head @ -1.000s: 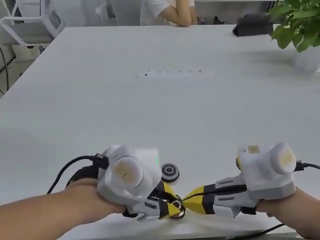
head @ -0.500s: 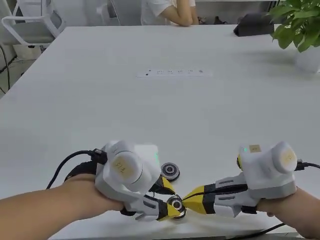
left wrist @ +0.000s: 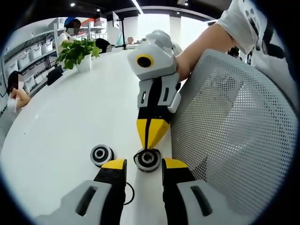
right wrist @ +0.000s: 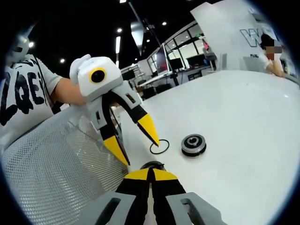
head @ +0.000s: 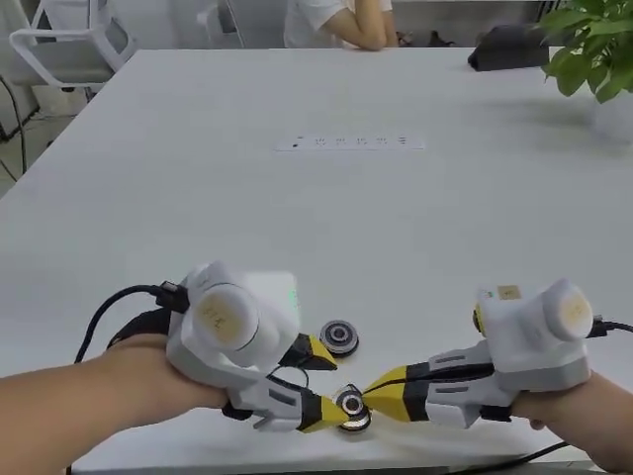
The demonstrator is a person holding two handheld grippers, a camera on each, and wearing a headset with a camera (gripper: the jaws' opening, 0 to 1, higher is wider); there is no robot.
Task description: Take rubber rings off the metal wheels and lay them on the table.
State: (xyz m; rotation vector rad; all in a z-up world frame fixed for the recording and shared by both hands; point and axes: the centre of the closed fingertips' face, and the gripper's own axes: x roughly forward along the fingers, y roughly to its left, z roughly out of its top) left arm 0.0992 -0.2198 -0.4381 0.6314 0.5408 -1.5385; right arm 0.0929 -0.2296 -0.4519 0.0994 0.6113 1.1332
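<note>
My right gripper (head: pixel 373 392) is shut on a small metal wheel (head: pixel 351 405) just above the white table's (head: pixel 326 228) near edge. In the right gripper view the wheel (right wrist: pixel 151 165) peeks over the closed tips (right wrist: pixel 150 174). My left gripper (head: pixel 322 384) stands open, its jaws on either side of that wheel (left wrist: pixel 146 159) without touching it. A thin black rubber ring (right wrist: pixel 159 146) lies flat on the table by the left gripper's upper fingertip (right wrist: pixel 151 132). A second wheel (head: pixel 338 336), with its dark rim, rests on the table just beyond the grippers.
The table's near edge runs right under both grippers. A mesh chair back (left wrist: pixel 234 131) stands close behind it. A socket strip (head: pixel 348 143) is set mid-table. A potted plant (head: pixel 593 49), a black bag (head: pixel 504 45) and a seated person's arm (head: pixel 346 25) are at the far end.
My left gripper has opened and drawn slightly left, off the wheel. My right gripper has stayed shut on the wheel. The head camera has tipped a little.
</note>
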